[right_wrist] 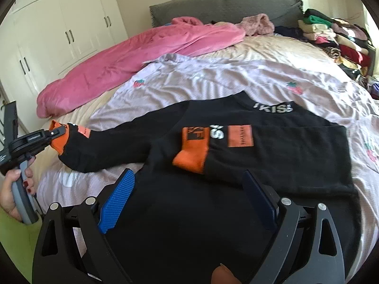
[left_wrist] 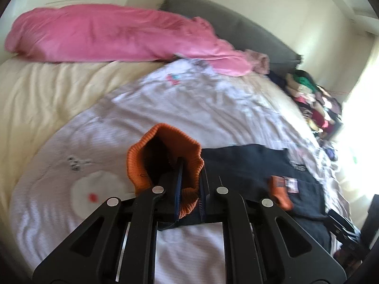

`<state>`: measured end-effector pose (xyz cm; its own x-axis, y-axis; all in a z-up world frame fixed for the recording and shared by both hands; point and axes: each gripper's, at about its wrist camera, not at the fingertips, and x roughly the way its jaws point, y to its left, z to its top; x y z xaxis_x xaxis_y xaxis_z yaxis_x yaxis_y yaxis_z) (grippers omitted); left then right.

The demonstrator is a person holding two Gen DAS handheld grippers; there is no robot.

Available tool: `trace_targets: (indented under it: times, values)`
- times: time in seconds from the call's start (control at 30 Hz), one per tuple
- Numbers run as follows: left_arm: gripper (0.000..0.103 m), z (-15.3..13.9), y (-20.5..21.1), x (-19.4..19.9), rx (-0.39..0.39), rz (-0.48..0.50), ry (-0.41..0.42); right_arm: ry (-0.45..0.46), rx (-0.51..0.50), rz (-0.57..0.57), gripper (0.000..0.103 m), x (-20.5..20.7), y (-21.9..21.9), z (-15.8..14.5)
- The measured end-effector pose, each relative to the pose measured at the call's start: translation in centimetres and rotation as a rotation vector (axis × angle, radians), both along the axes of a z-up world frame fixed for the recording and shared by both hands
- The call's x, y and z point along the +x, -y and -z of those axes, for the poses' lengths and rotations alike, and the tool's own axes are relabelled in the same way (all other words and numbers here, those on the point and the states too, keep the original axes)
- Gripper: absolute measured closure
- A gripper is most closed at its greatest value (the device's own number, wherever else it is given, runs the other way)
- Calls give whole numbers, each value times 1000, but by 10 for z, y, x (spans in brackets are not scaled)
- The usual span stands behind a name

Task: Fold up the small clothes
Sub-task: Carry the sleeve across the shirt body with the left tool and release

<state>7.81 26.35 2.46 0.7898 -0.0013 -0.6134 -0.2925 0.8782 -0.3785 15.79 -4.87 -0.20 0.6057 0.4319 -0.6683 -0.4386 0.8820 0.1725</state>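
Observation:
A black sweatshirt [right_wrist: 272, 156] with orange cuffs and orange patches lies spread on the lilac sheet [right_wrist: 213, 80]. My left gripper [left_wrist: 191, 177] is shut on the orange cuff [left_wrist: 163, 156] of one sleeve and holds that sleeve stretched out to the left; it also shows in the right wrist view [right_wrist: 58, 132]. The other sleeve is folded across the chest, its orange cuff [right_wrist: 191, 156] lying on the body. My right gripper [right_wrist: 187, 196] is open, its jaws spread wide just above the sweatshirt's lower part, holding nothing.
A pink blanket [right_wrist: 132, 59] lies across the far side of the bed. A grey headboard [right_wrist: 222, 2] stands behind it. A stack of folded clothes [right_wrist: 336, 37] sits at the far right. White wardrobes [right_wrist: 64, 23] line the left wall.

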Motion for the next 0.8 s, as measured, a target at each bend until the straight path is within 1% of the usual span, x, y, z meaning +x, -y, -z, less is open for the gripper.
trace_targets:
  times: [0.1,0.17,0.3,0.47,0.57,0.7,0.8]
  values:
    - [98,-14,29,7,-9,83,38,8,9,29,11,-1,15,-5]
    - [98,-21,46,15,-8,139,47,11,13,49,11,-1,24,-8]
    - [98,-32,75,33,-7,205,57,30,-2,110,11,-2,46,-13]
    - [98,-49,117,56,33,293,72,35,23,161,11,-1,72,-17]
    - [98,-56,145,71,47,369,71,40,35,192,11,-1,87,-20]
    - [98,-54,169,85,67,440,62,57,61,232,11,-3,104,-25]
    - [98,-40,184,93,43,491,37,58,59,254,11,-2,111,-25]
